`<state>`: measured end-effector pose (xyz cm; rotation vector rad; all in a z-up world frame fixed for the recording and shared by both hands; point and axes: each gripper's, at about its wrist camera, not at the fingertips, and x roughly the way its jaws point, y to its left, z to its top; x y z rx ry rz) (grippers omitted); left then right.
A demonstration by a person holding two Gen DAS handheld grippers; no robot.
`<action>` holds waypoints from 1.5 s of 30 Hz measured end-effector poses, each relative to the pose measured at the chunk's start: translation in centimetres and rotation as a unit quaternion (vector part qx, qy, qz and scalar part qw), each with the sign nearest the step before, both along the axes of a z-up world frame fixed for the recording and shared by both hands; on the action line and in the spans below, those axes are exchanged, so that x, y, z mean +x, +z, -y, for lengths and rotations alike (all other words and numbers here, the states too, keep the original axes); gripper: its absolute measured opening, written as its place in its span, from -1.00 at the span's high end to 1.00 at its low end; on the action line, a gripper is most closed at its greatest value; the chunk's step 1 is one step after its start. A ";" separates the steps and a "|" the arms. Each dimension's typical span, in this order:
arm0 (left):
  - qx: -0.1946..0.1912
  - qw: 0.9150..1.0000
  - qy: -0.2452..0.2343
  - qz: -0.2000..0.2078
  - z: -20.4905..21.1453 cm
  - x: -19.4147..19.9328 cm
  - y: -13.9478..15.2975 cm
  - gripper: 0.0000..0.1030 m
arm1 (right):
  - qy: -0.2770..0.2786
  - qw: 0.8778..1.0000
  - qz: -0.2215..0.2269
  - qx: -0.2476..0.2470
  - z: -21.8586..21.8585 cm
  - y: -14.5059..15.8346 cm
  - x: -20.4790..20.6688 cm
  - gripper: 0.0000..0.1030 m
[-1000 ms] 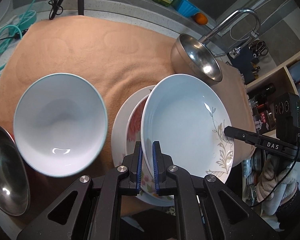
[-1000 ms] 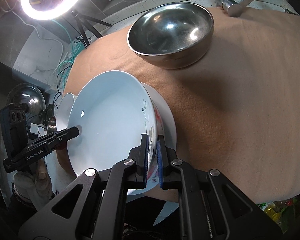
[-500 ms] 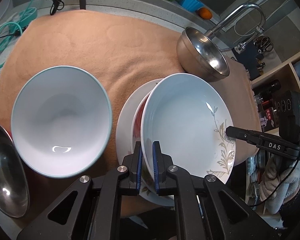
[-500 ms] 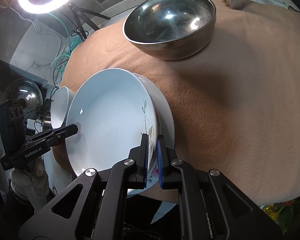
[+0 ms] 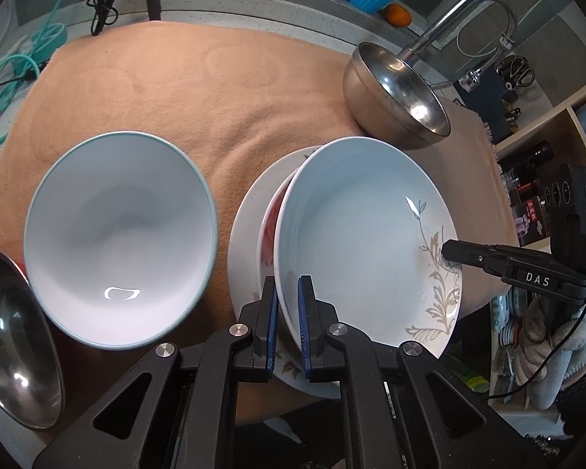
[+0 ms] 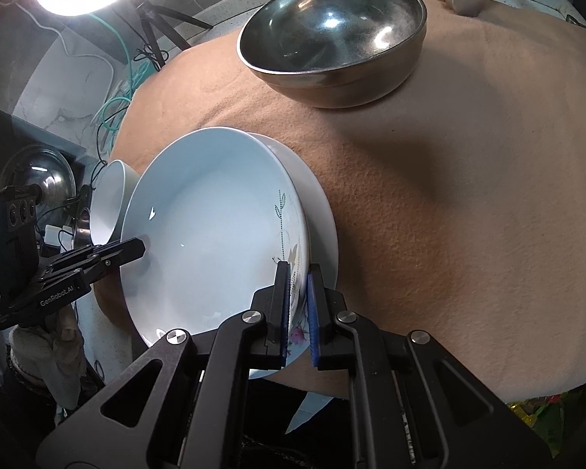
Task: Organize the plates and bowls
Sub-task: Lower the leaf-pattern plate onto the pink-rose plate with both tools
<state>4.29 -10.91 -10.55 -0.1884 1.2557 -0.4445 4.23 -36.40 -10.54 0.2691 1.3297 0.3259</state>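
Pale blue deep plate (image 5: 355, 226) with the leaf print, tilted over the floral plate (image 5: 268, 226) and the wide white plate (image 5: 246, 215), pinched at opposite rim edges by left gripper (image 5: 288, 324) and right gripper (image 6: 300, 308) fingers. Left of that plate: white bowl (image 5: 117, 234). Beyond it: steel bowl (image 6: 332, 35), all on the tan-clothed surface (image 6: 468, 195). Looks like mid-stacking; next up, probably lowering it level, then letting go together.

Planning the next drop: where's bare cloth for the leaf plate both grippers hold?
Free: the cloth behind the white bowl, and right of the plate stack below the steel bowl. Crowded: near edge, bowl beside stack.
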 end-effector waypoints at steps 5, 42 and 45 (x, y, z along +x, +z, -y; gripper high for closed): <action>0.016 1.000 -0.012 0.003 0.3 -0.1 0.1 0.85 | 0.006 1.000 0.001 -0.007 -0.1 -0.1 0.0 0.82; 0.114 0.992 -0.048 0.032 2.3 -0.7 0.2 0.79 | 0.026 0.998 0.022 -0.052 -1.2 0.2 -0.5 0.82; 0.114 0.992 -0.046 0.033 2.3 -0.7 0.1 0.79 | 0.026 0.998 0.022 -0.050 -1.2 0.3 -0.5 0.82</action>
